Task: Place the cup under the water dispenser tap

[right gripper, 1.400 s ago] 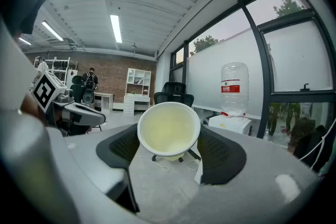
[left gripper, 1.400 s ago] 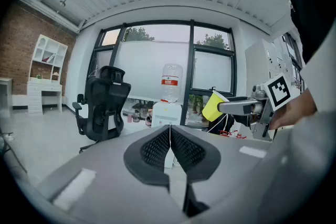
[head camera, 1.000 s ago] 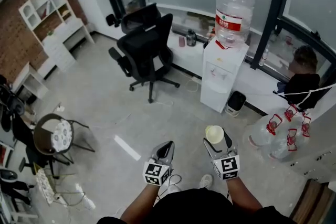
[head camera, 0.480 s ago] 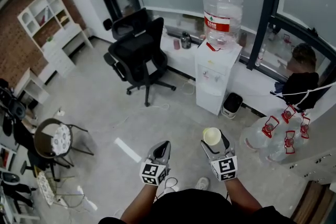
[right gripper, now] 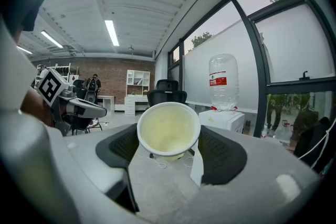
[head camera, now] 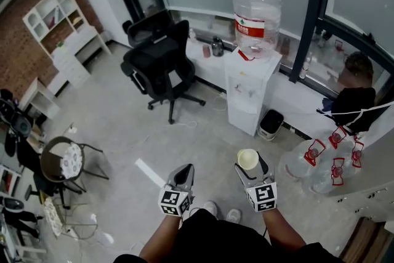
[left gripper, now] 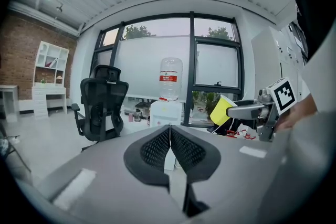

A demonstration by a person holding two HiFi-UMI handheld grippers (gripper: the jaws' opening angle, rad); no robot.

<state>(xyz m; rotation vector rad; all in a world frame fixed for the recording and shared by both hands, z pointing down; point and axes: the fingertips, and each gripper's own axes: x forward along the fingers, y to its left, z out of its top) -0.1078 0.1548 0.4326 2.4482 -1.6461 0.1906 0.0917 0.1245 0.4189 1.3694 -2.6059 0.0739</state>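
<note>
A pale yellow paper cup sits between the jaws of my right gripper, which is shut on it, its empty mouth tipped toward the gripper's camera. In the left gripper view the cup shows as a yellow shape at the right. My left gripper is shut and holds nothing. The white water dispenser, topped by a large clear bottle, stands ahead by the window, well beyond both grippers.
A black office chair stands left of the dispenser. A small black bin sits at its right foot. Several spare water bottles lie on the floor at the right. A person in black sits by the window. A round stool is far left.
Both grippers, the right one with the cup, have moved forward over the floor toward the dispenser, which now sits nearer the middle of the head view.
</note>
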